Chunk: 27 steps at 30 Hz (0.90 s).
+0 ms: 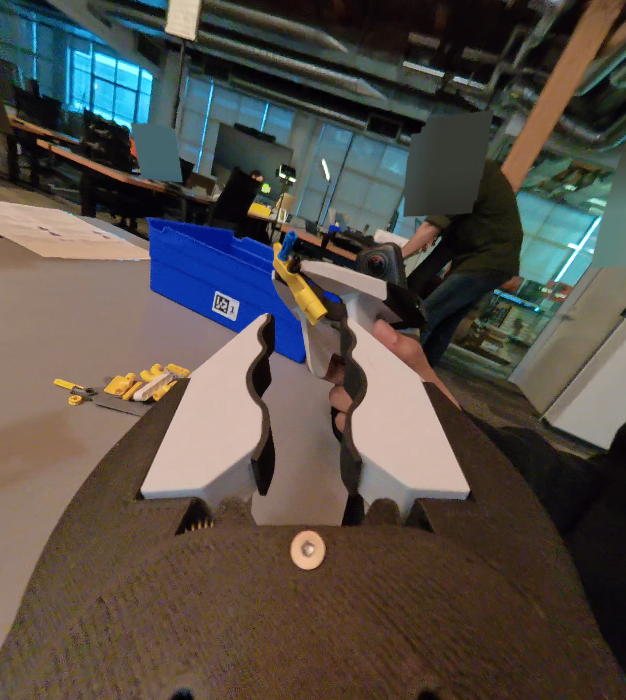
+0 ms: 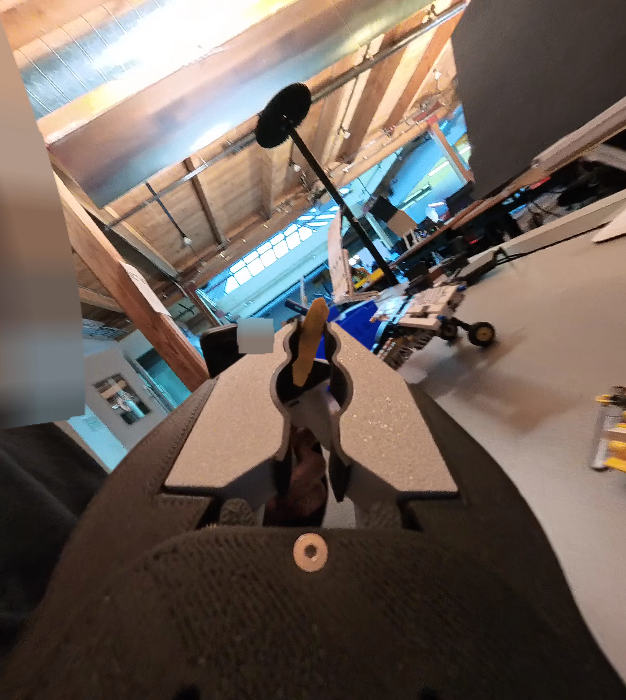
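Here right gripper [image 2: 309, 333] pinches yellow piece [image 2: 309, 341].

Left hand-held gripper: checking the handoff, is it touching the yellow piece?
Apart. Left wrist view: left hand-held gripper stands open, the yellow piece beyond its tips, clamped in the right hand-held gripper.

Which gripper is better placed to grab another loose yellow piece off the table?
Left, probably. The left gripper has its fingers apart with nothing between them, and the loose yellow pieces lie on the grey table near its left finger. The right gripper is shut on a yellow piece.
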Tool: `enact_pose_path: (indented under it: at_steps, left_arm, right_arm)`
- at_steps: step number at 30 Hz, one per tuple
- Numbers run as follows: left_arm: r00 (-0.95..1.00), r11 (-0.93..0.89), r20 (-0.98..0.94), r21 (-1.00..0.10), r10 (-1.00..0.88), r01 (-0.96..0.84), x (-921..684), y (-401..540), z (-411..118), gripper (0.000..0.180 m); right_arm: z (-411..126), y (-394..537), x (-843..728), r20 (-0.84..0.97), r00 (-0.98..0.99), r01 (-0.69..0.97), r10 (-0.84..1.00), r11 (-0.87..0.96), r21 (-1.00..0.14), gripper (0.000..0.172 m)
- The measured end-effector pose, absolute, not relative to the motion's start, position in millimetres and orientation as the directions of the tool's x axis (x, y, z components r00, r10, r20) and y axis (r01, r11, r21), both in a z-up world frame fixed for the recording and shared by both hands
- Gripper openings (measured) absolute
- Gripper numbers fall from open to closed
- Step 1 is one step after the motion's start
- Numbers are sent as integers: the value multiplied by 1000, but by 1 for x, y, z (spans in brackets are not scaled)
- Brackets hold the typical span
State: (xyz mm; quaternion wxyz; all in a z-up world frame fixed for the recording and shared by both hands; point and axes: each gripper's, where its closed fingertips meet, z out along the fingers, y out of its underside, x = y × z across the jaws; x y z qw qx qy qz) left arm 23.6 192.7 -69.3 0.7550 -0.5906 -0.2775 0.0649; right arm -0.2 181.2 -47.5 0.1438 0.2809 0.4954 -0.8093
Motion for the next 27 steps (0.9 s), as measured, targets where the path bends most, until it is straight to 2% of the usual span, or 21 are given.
enact_pose_path:
  at_steps: [2,5,7,12,16,19,21,24,27]
  left_arm:
    - [828,279,313,-940,466,198,23,192,-70,32]
    - [824,311,283,-940,490,138,24,181,-61,16]
    - [822,277,257,-953,508,127,22,179,-63,12]
    - [792,190,172,-979,586,72,17,173,-70,9]
    - [758,168,161,-983,632,69,9,163,-75,2]
    - [723,163,164,-984,671,72,2,154,-79,3]
    - [678,80,88,-996,730,42,-4,147,-86,2]
    - [585,-164,-157,-986,796,-42,-10,143,-96,2]
    - [523,-322,-326,-941,787,-102,-9,148,-100,2]
  right_arm:
    - [-47,170,5,-613,-790,541,-11,-482,-689,10]
    - [-51,159,9,-623,-781,564,-40,-474,-676,9]
    - [-51,156,8,-635,-770,582,-61,-475,-660,8]
    - [-55,153,7,-690,-707,679,-153,-417,-604,10]
    - [-64,163,-3,-682,-731,625,-14,-415,-661,12]
    - [-67,171,-10,-663,-743,580,92,-407,-706,22]
    - [-65,173,-8,-624,-767,536,148,-388,-750,27]
    - [-67,167,-4,-470,-824,392,317,-281,-876,33]
    - [-69,162,-3,-179,-846,156,502,-89,-984,34]
